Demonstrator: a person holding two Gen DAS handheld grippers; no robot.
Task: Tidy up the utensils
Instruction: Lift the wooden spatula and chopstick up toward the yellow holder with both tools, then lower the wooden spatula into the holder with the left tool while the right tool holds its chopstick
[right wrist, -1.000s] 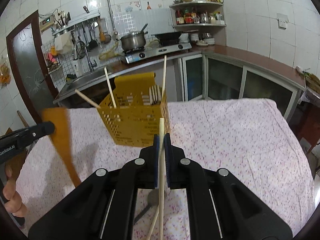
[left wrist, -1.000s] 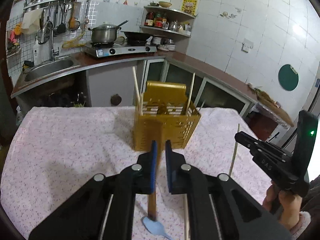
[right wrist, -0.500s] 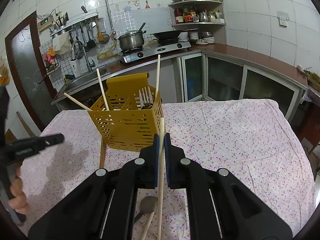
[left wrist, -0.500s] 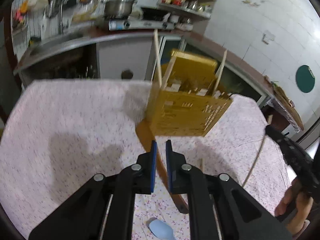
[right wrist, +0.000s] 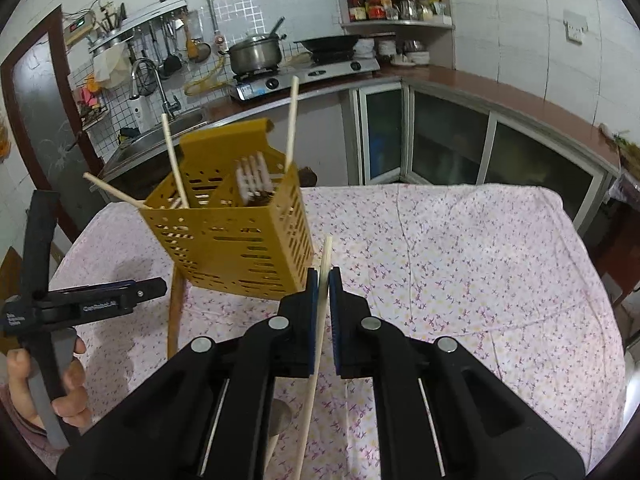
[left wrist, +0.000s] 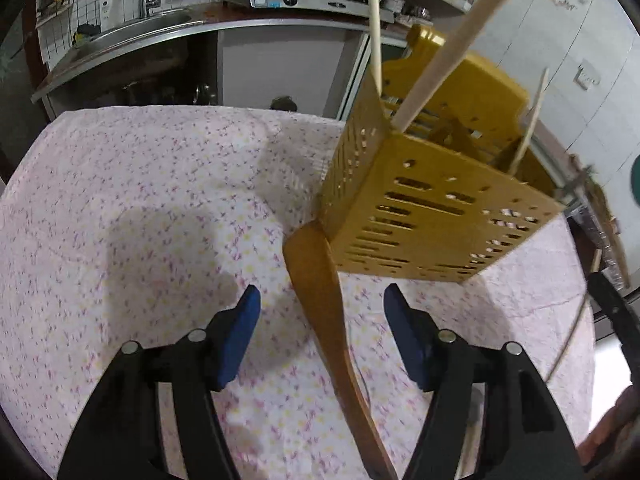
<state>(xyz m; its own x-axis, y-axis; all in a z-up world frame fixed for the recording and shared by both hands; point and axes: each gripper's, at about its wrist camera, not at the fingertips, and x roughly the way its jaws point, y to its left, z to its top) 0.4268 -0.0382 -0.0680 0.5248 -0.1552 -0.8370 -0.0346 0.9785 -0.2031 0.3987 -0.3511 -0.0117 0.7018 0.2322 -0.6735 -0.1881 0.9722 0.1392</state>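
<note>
A yellow slotted utensil holder (left wrist: pixel 432 208) (right wrist: pixel 232 236) stands tilted on the flowered tablecloth, with chopsticks (right wrist: pixel 173 164) and a fork (right wrist: pixel 252 178) in it. A brown wooden spatula (left wrist: pixel 332 320) lies with its blade wedged under the holder's near edge; it also shows in the right wrist view (right wrist: pixel 176 312). My left gripper (left wrist: pixel 322 332) is open, its pads on either side of the spatula handle without touching it. My right gripper (right wrist: pixel 323 280) is shut on a pale chopstick (right wrist: pixel 316 344), held just in front of the holder.
A grey spoon (right wrist: pixel 280 416) lies on the cloth under my right gripper. Behind the table run a counter with a sink (right wrist: pixel 160 132), a stove with a pot (right wrist: pixel 256 54) and a wok, and a corner shelf (right wrist: pixel 396 4).
My left gripper has opened and let go of the spatula, which now rests under the holder's edge. The holder has tipped further. My right gripper still holds the chopstick.
</note>
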